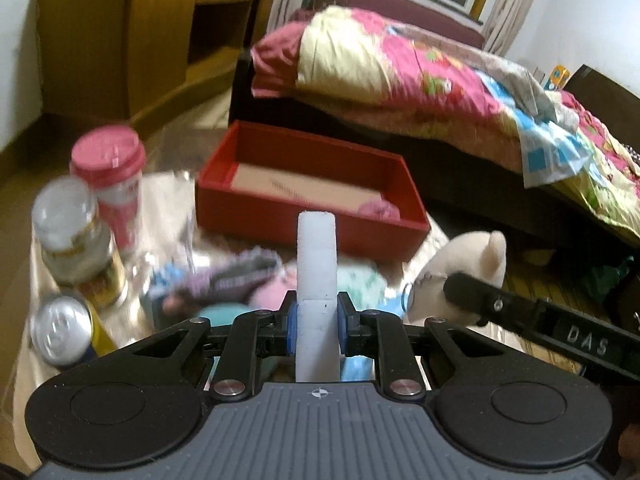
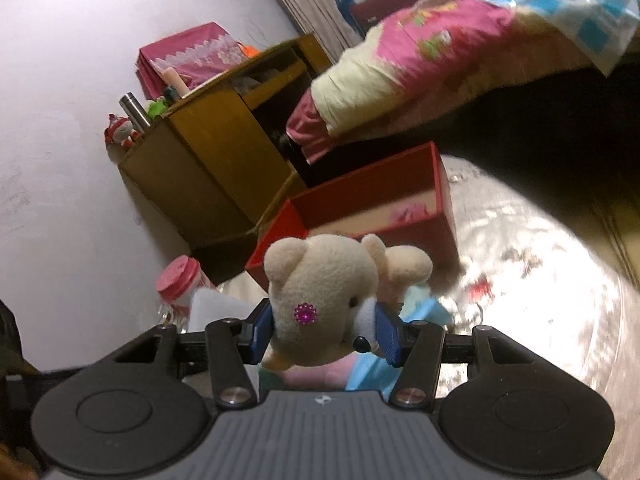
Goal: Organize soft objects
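My left gripper (image 1: 317,326) is shut on a white foam block (image 1: 316,272) that stands upright between its blue pads, above the table. My right gripper (image 2: 323,330) is shut on the head of a cream teddy bear (image 2: 320,292) with a purple gem flower, held above the table; the bear also shows in the left wrist view (image 1: 460,276). An open red box (image 1: 312,188) sits beyond on the table, with a pink fluffy item (image 1: 380,210) in its near right corner. The red box also shows in the right wrist view (image 2: 440,200). A heap of soft cloth items (image 1: 224,280) lies under the left gripper.
A pink-lidded cup (image 1: 112,176), a clear jar (image 1: 76,236) and a can (image 1: 60,332) stand at the table's left. A bed with a pink floral quilt (image 1: 420,72) is behind the box. A wooden cabinet (image 2: 208,152) stands by the wall.
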